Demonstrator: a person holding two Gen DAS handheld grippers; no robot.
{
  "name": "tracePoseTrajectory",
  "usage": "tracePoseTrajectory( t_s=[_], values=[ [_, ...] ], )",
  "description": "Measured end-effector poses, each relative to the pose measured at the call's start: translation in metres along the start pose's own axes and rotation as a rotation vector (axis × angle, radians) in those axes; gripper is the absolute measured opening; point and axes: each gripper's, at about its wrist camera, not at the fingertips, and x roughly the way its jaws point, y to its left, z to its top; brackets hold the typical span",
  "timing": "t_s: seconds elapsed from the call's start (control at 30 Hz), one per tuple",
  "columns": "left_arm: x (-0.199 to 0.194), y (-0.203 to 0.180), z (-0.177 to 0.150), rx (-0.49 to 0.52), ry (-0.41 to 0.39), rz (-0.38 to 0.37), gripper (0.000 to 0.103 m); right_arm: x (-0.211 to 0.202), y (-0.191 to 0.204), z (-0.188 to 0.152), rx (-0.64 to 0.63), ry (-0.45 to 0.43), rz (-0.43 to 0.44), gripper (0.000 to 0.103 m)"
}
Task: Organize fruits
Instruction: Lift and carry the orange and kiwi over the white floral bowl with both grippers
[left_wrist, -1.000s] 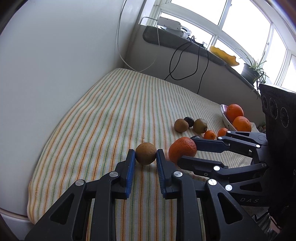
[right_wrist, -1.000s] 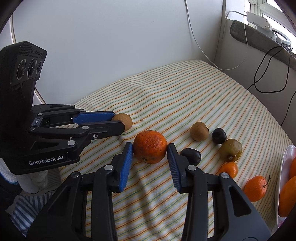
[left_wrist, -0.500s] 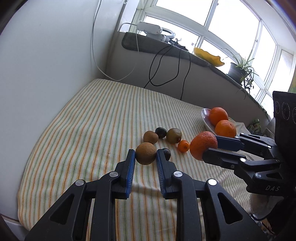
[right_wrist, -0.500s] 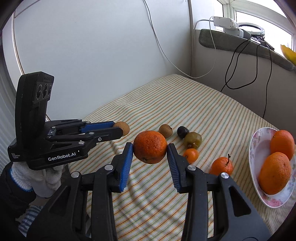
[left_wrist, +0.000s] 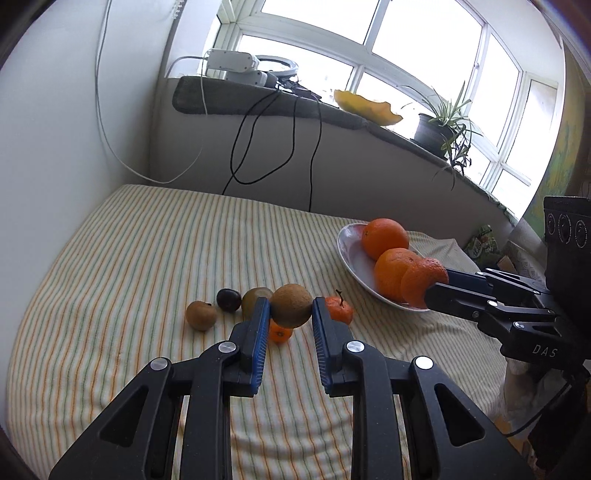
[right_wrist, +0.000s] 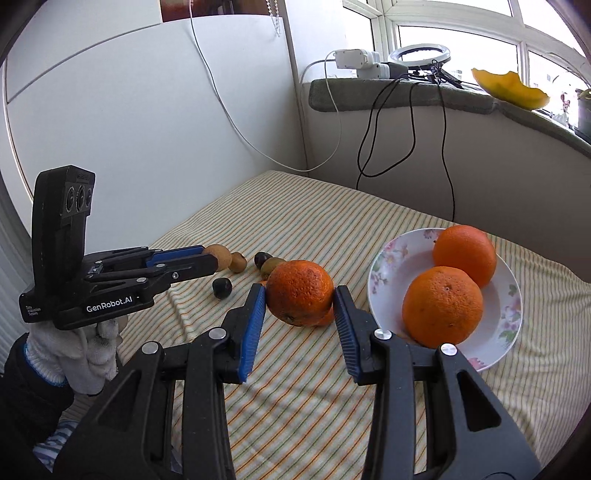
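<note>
Left gripper (left_wrist: 287, 316) clenched on a brown round fruit (left_wrist: 291, 305), held above the striped cloth (left_wrist: 147, 258). Right gripper (right_wrist: 299, 295) clamped on a large orange (right_wrist: 300, 292), raised just beside the floral plate (right_wrist: 395, 254). On the cloth beneath and beyond the left gripper lie 2 small tangerines (left_wrist: 339, 309), a kiwi (left_wrist: 255, 298), a dark plum (left_wrist: 228, 299) and another brown fruit (left_wrist: 201, 315), clustered close together. A second dark plum (right_wrist: 222, 287) lies apart, nearer the left gripper's body. The plate holds 2 oranges (right_wrist: 442, 306), touching. Behind, black cables (left_wrist: 273, 147) hang from the window ledge (left_wrist: 258, 107), which bears a potted plant (left_wrist: 439, 129).
</note>
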Motion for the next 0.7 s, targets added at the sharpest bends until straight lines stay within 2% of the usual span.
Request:
tracePoseTrajectory(
  t_s=[0.4,0.7],
  values=[
    [0.043,-0.043,0.024,0.066,0.023,-0.052,0.022,-0.039,-0.065,-0.012,0.091,-0.032,-0.126,0.04],
    [0.074,-0.067,0.032,0.099,0.058,-0.075,0.022,-0.047,-0.108,-0.019,0.149,-0.026,-0.184,0.04]
  ],
)
